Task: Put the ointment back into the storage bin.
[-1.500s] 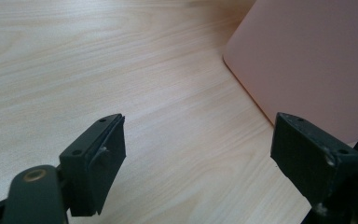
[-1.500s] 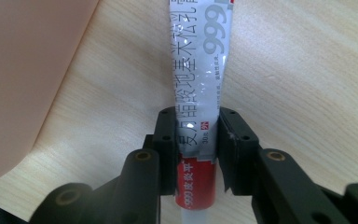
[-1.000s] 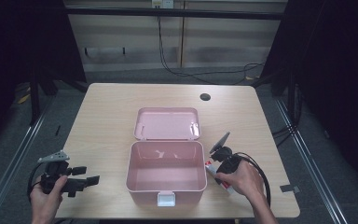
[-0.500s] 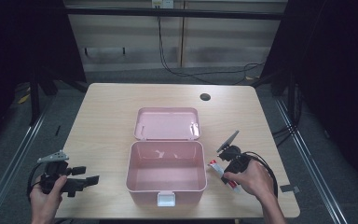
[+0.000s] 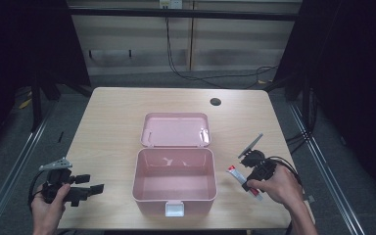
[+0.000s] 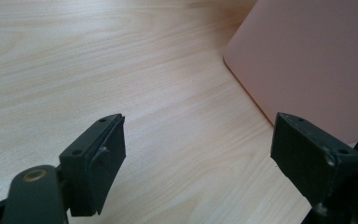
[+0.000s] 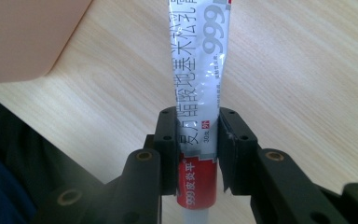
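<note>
An open pink box stands in the middle of the wooden table, its lid laid back behind it. My right gripper hovers just right of the box, shut on a white and red ointment tube. In the right gripper view the tube runs up between the two jaws, pressed from both sides, with the box's corner at upper left. My left gripper is held at the table's front left, open, nothing between its fingers. The box wall shows at upper right of the left gripper view.
A dark round hole sits in the table's far right part. Cables trail from both grippers. Dark floor and metal rails flank the table on either side.
My right hand has lifted the tube off the table and drawn a little to the right, away from the box wall. The left hand has kept still.
</note>
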Tool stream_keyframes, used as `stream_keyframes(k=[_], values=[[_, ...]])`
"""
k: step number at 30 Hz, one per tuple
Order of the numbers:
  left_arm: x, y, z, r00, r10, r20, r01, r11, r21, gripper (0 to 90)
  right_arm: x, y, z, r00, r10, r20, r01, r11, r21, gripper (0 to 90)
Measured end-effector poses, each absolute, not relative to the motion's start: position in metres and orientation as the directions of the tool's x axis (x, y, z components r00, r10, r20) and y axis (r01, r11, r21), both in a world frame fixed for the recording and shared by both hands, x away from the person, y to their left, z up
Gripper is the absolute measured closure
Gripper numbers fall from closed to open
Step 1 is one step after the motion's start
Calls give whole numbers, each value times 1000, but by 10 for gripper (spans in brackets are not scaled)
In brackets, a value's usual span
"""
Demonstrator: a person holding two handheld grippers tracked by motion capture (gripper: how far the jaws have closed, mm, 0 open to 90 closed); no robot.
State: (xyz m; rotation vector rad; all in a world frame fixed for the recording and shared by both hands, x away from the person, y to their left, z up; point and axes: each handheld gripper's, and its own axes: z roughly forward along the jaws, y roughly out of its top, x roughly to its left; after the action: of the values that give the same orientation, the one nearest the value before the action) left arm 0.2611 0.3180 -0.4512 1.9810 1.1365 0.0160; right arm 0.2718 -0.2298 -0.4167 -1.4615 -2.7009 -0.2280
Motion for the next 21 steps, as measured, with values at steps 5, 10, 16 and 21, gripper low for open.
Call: stream_keyframes(k=[5,10,16,21], values=[[261,319,-451,591,720,-365,708,-247,661,178,270,-231,-411,-576,808,124,818,568,96,715],[261,318,-451,590,720,-366,709,-244,662,178,268,-234,-405,-613,780,127,790,604,109,716],[261,319,-451,593,718,-364,707,-248,662,178,268,-237,-395,-626,772,109,779,614,124,716],[261,319,-451,593,720,-360,705,-249,664,178,267,-238,-388,-651,752,107,759,639,123,717]])
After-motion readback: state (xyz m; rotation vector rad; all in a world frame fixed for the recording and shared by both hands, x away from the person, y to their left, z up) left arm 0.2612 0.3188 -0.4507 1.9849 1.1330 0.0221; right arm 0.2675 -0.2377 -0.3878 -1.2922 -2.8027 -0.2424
